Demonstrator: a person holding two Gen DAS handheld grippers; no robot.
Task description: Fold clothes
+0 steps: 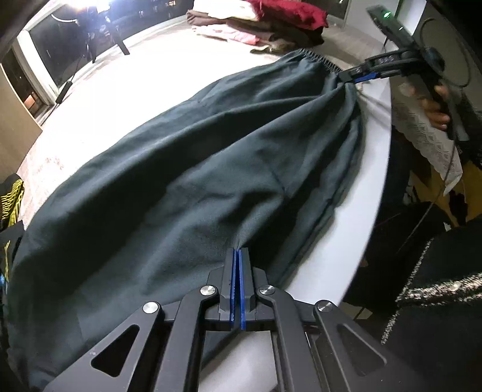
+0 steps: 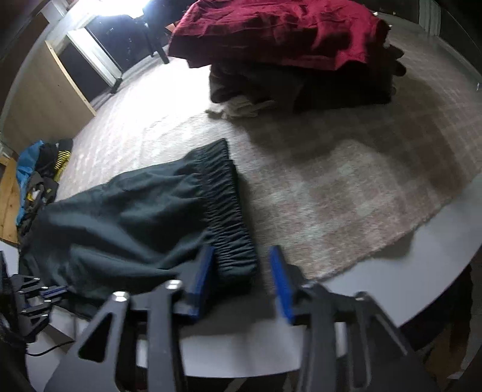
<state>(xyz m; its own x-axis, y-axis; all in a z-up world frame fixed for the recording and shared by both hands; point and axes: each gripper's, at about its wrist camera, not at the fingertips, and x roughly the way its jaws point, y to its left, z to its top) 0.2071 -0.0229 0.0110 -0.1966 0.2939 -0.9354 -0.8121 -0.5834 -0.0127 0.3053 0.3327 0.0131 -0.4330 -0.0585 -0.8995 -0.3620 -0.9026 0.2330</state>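
Dark green-grey trousers with an elastic waistband point(image 1: 211, 156) lie stretched along the near edge of the round white table point(image 1: 355, 211) in the left wrist view. The left gripper point(image 1: 239, 251) is pinched tight on a tuck of the leg fabric, and creases fan out from its blue pads. This looks like a hold to keep the cloth taut or to carry it over for a fold. At the far end, the right gripper point(image 1: 346, 77) meets the gathered waistband corner, and a person's hand point(image 1: 438, 105) is on its handle. A stack of folded clothes topped by a dark red garment point(image 1: 265, 24) sits beyond.

In the right wrist view, the right gripper's blue pads stand wide apart. The waistband's end lies between them, against the left pad and clear of the right, so it is straddled rather than clamped. The pale checked beige cloth point(image 2: 361, 169) covers the table beneath.

No basket or box shows. A loose heap of blue, black and yellow clothes point(image 2: 39, 169) lies at the left edge.
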